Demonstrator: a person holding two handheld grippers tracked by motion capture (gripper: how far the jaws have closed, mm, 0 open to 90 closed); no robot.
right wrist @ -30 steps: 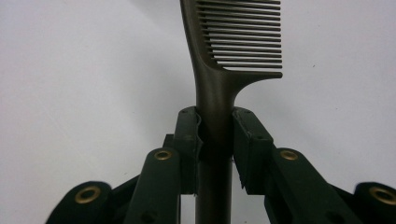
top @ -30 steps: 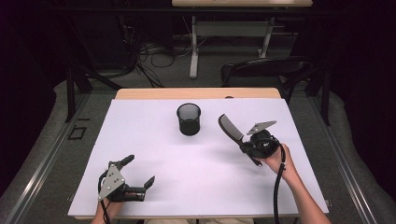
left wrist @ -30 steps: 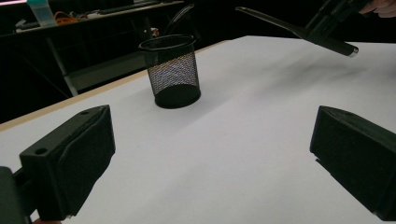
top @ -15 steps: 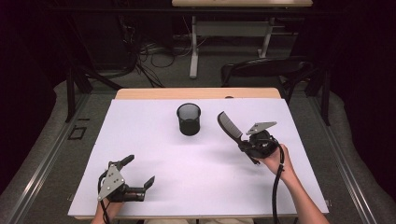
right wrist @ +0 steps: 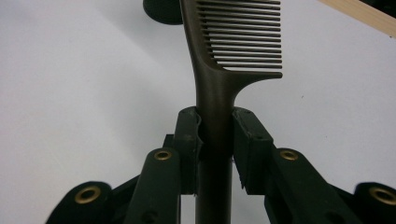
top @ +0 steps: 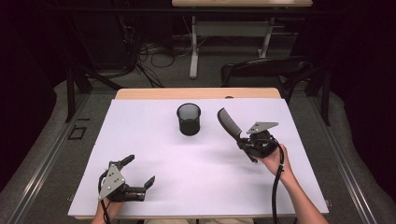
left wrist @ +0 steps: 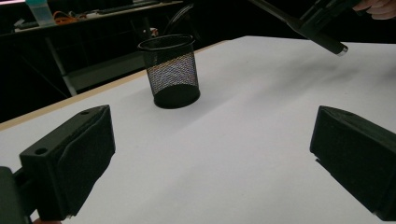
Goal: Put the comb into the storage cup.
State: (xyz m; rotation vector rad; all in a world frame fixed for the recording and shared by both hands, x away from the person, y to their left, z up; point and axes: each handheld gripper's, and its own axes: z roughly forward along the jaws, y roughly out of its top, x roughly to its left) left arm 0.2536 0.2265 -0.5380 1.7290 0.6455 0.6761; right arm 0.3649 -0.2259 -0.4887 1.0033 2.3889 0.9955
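A black mesh cup (top: 189,119) stands upright on the white table top (top: 154,140), toward the back middle; the left gripper view has the cup (left wrist: 172,71) ahead of the jaws. My right gripper (top: 244,141) is shut on the handle of a dark comb (top: 228,122), held above the table to the right of the cup, teeth end pointing up and back-left. In the right gripper view the comb (right wrist: 219,60) runs straight up between the closed pads (right wrist: 189,140). My left gripper (top: 139,176) rests near the front left edge, open and holding nothing, its pads (left wrist: 79,154) wide apart.
A wooden strip (top: 196,93) edges the table's far side. Beyond it stand a dark chair (top: 266,70) and a desk frame with cables on the floor. Dark floor borders both sides of the table.
The right gripper with the comb has drifted slightly left, toward the cup. The left gripper has stayed put.
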